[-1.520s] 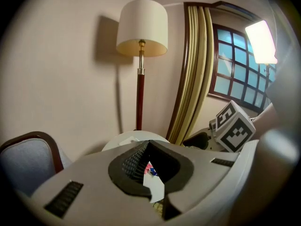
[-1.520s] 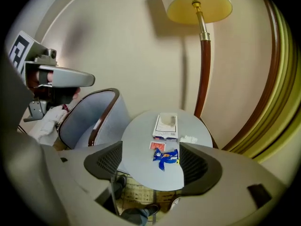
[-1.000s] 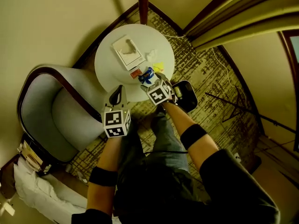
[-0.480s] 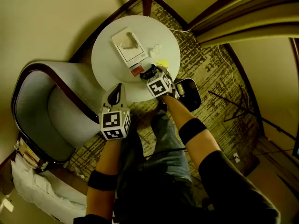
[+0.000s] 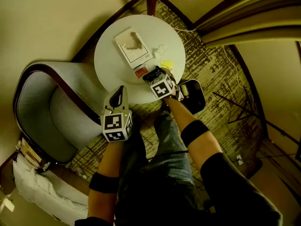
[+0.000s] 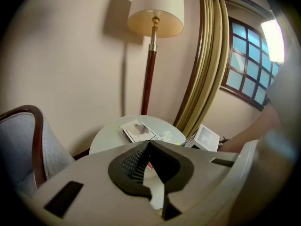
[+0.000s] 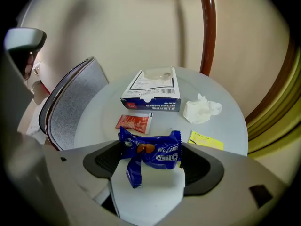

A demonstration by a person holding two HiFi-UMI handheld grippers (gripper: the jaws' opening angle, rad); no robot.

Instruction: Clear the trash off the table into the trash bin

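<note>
On the far left stands the grey armchair (image 5: 47, 121), which has no part in this job. Next comes my left gripper (image 5: 118, 94), hanging over the near edge of the round counter (image 5: 113, 69); its jaws are pressed together with nothing between them, so it is idle for now.

On the counter itself the trash lies in a loose cluster: a flat white box (image 7: 153, 91) toward the back, a red sachet (image 7: 134, 123) just in front of it, a crumpled tissue (image 7: 201, 111) to the right of the box, and a yellow slip (image 7: 206, 140) near the right edge.

My right gripper (image 5: 155, 76) sits low over the near right part of the counter and is clamped on a blue Oreo wrapper (image 7: 155, 153). The wrapper spans the gap between the pads, and one loose end droops toward the gripper body.

Further right, on the carpet just beside the counter, is the dark trash bin (image 5: 201, 102).

I judge the step in hand to be carrying this wrapper off the counter. The next move calls for swinging the right gripper rightward past the counter's edge until it is above the bin's mouth, then opening the jaws. The wrapper is light and may cling, so I would release it well inside the rim. The other four pieces remain to be cleared.
</note>
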